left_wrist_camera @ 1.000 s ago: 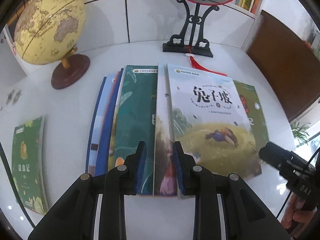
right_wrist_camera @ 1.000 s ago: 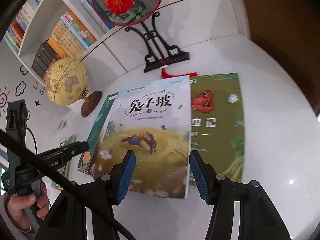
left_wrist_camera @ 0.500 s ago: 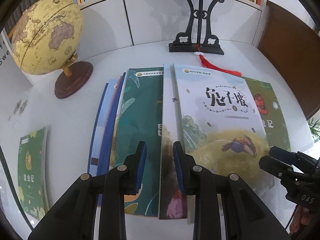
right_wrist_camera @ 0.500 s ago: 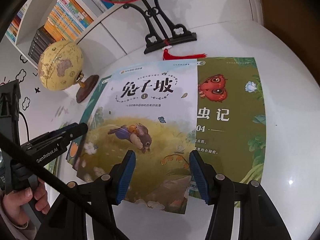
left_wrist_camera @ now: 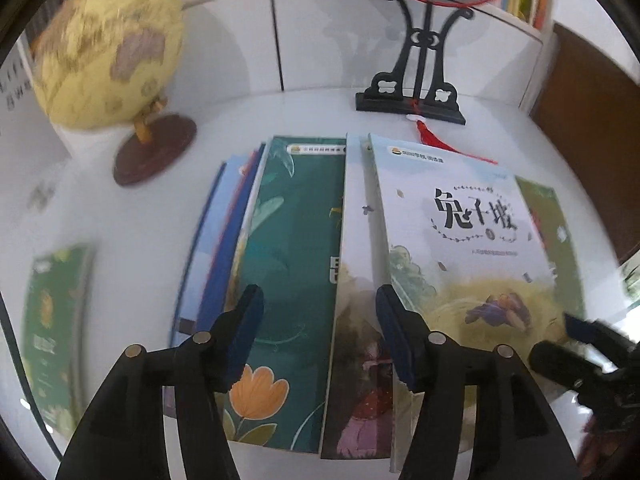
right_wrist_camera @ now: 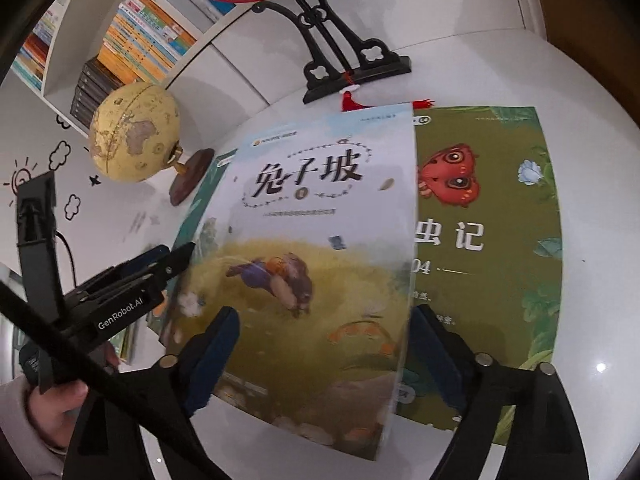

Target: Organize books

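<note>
My two wrist cameras are looking steeply down, close over the fanned books [left_wrist_camera: 304, 264]; both are sharing the rabbit-cover book [right_wrist_camera: 312, 240] and globe [right_wrist_camera: 134, 138].

Your left gripper [left_wrist_camera: 320, 334] and right gripper [right_wrist_camera: 324, 354] share matte black arms, dark blue finger pads [left_wrist_camera: 250, 320] and silver round screws [left_wrist_camera: 435, 338]. White "GenRobot.AI" lettering marks one body; a black cable crosses it. Your sleeve [right_wrist_camera: 16, 432] is pale.

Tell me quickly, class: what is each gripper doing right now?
Left gripper: jaws opening, poised over the teal book, gripping nothing.
Right gripper: jaws opening, straddling the rabbit-cover book, pads not pressing it.
</note>
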Tool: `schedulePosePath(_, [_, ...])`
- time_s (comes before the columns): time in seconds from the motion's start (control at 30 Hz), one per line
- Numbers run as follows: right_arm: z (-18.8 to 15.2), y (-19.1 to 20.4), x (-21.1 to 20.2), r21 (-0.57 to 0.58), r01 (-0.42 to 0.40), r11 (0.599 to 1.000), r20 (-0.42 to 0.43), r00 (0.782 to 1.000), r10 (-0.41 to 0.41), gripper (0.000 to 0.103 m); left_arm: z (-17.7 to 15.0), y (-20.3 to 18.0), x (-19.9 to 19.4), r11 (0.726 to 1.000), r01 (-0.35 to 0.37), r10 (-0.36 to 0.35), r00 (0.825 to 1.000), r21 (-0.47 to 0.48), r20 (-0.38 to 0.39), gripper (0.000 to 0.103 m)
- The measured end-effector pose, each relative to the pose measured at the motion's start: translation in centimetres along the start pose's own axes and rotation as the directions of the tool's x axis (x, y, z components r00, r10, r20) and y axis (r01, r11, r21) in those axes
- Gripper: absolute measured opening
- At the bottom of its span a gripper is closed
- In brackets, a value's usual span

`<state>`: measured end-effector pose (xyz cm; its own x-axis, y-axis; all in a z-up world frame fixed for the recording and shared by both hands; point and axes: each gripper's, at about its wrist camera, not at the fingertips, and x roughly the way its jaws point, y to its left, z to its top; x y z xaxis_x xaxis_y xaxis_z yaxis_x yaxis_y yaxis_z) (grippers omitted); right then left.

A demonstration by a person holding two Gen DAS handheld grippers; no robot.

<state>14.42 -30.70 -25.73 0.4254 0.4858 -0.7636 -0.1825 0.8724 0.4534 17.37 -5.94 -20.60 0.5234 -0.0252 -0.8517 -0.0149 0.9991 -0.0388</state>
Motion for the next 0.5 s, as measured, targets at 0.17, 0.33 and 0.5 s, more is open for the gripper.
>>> schedulePosePath(0.17, [-0.1, -0.2, 0.0, 0.019, -0.026, 0.999, 0.022, 0.999, 0.025, 0.092, 0.3, 1.0, -0.1, 0.995, 0.08, -0.082, 0.996, -0.057, -0.029, 0.056])
schedulePosePath(0.33, [-0.1, -0.5, -0.2, 0.034, -0.045, 0.998, 0.026, 0.999, 0.044, 0.092, 0.4, 1.6, -1.2, 0.984, 0.154, -0.155, 0.988, -0.09, -0.007, 0.056])
schedulePosePath(0.5, [-0.1, -0.4, -0.2, 0.025, -0.04, 0.999, 0.021, 0.999, 0.04, 0.092, 1.1, 0.9, -1.6, 0.946, 0.309, -0.312, 0.95, -0.093, -0.018, 0.056])
